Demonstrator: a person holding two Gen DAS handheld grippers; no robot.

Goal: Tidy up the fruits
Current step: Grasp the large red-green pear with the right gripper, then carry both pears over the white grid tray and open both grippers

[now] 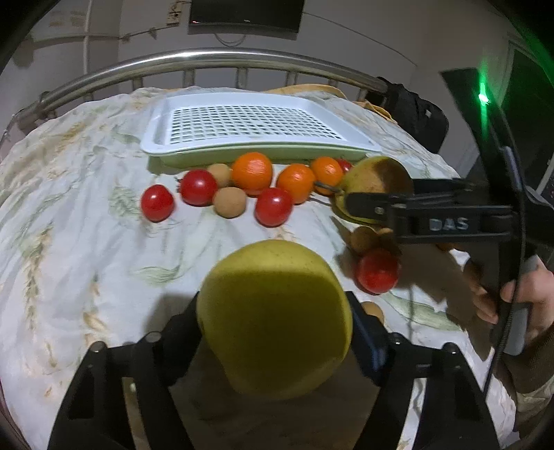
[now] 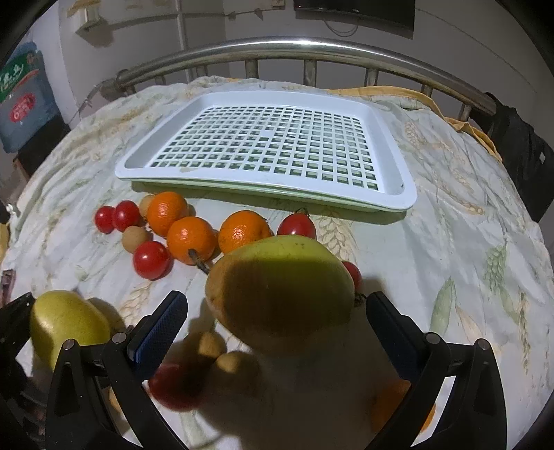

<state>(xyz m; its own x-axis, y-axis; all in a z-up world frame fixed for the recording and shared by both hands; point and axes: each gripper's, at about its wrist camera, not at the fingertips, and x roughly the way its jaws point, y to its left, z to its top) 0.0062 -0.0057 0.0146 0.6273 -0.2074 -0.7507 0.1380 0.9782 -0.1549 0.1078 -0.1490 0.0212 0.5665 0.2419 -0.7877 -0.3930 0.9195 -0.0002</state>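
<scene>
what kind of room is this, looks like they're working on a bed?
Most likely a bedroom at home. The fruit and the white tray lie on a rumpled printed bedsheet, a curved metal bed rail runs behind it, and a dark screen hangs on the wall above.

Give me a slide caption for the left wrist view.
Left gripper clamps a pear near scattered fruit and an empty tray.

Two pears [image 2: 280, 287], at least three oranges [image 2: 190, 239], at least five tomatoes [image 2: 152, 259], several small brown fruits [image 2: 135, 237], two stacked trays [image 2: 398, 194]
</scene>
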